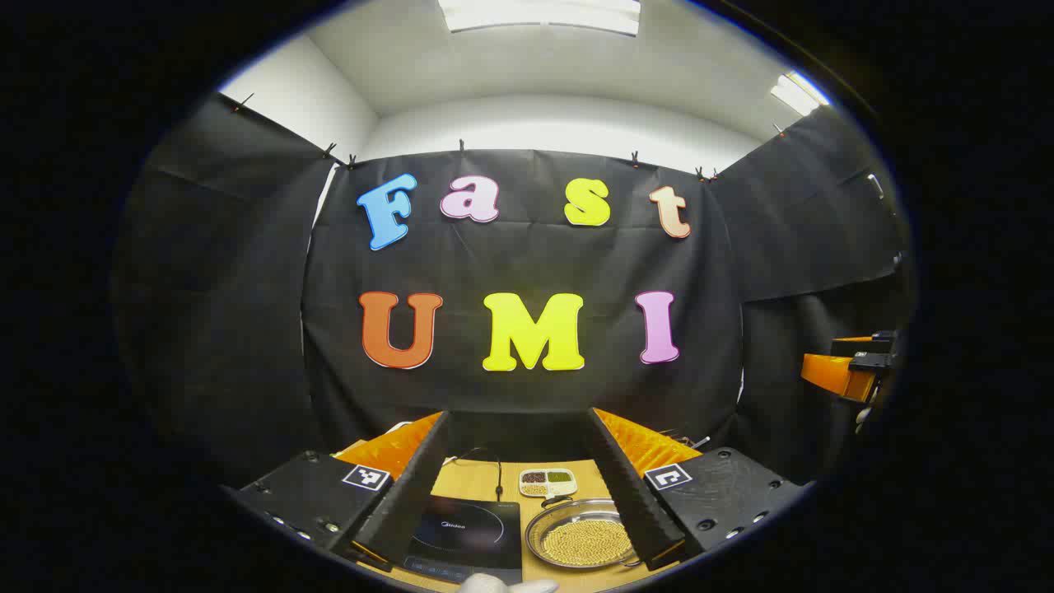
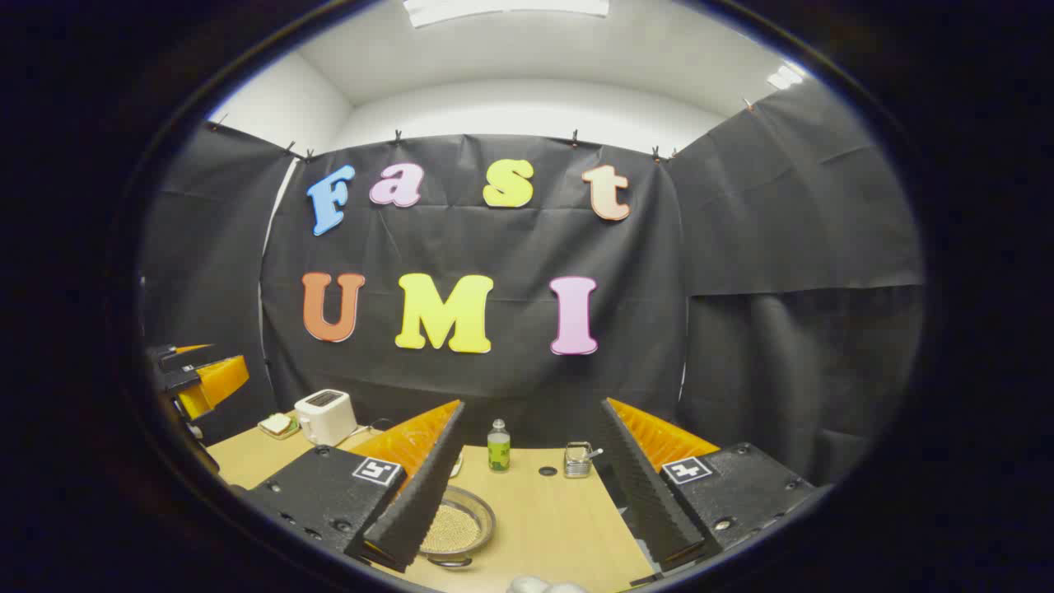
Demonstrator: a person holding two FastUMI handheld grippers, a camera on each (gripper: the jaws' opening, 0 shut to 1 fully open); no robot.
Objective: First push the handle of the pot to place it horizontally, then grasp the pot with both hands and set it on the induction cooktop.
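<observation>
Both tools held high over the table, jaws apart, nothing gripped.

From the left gripper view, the left tool (image 1: 523, 527) hangs with its fingers spread wide, and between them lies the induction cooktop (image 1: 469, 535) on the wooden table (image 1: 510, 482), with the pot (image 1: 581, 535), a shallow metal pan filled with pale grains, just beside it to the right. A small divided dish (image 1: 547, 481) sits behind the pot, and the other tool shows at the far right edge. In the right gripper view, the right tool (image 2: 527, 515) is likewise spread open and empty; the pot (image 2: 457, 525) sits partly behind its left finger. Farther back stand a green bottle (image 2: 497, 445), a small metal jar (image 2: 579, 460) and a white toaster (image 2: 326, 416).
</observation>
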